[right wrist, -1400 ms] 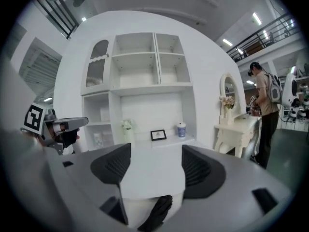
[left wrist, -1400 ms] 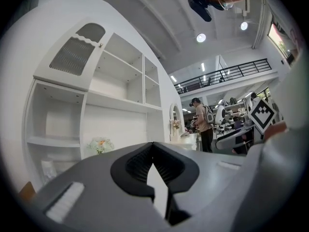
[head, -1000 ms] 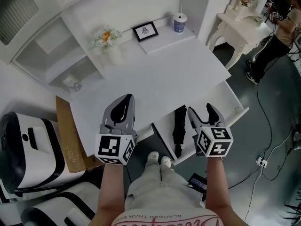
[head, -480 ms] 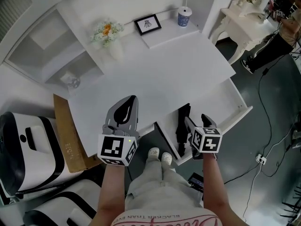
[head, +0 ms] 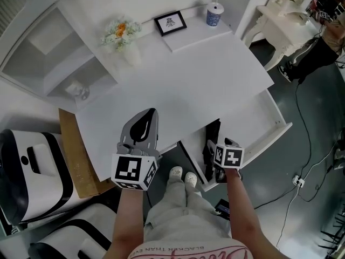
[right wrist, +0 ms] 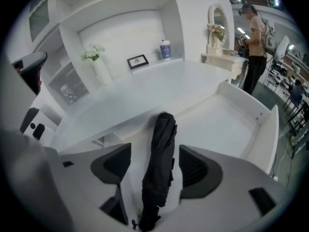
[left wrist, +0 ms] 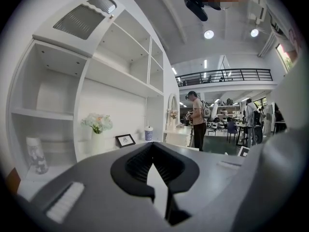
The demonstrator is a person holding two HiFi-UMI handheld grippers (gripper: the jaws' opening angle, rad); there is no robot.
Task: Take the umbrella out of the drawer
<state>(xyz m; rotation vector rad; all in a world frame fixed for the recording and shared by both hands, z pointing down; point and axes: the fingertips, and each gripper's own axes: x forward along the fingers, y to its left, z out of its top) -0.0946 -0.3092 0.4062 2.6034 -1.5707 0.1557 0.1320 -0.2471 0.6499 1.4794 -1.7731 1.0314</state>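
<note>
A folded black umbrella (head: 213, 134) lies in the open white drawer (head: 280, 127) under the desk's front edge, at lower right in the head view. My right gripper (head: 213, 151) is down in the drawer over the umbrella's near end. In the right gripper view the umbrella (right wrist: 163, 144) runs lengthwise between the jaws, which stand open on either side of it without pressing it; the right gripper (right wrist: 154, 154) holds nothing. My left gripper (head: 146, 116) hovers shut and empty over the desk's front edge, left of the drawer; the left gripper (left wrist: 153, 146) points across the desk.
On the white desk (head: 178, 80) stand a flower vase (head: 119, 32), a picture frame (head: 170, 22) and a cup (head: 214, 14) at the back. A cardboard sheet (head: 75, 155) and a white machine (head: 32, 171) are at left. A person (head: 318, 42) stands by a side table (head: 285, 20).
My right gripper has moved left and down into the drawer until its open jaws straddle the umbrella. The left gripper has stayed in place.
</note>
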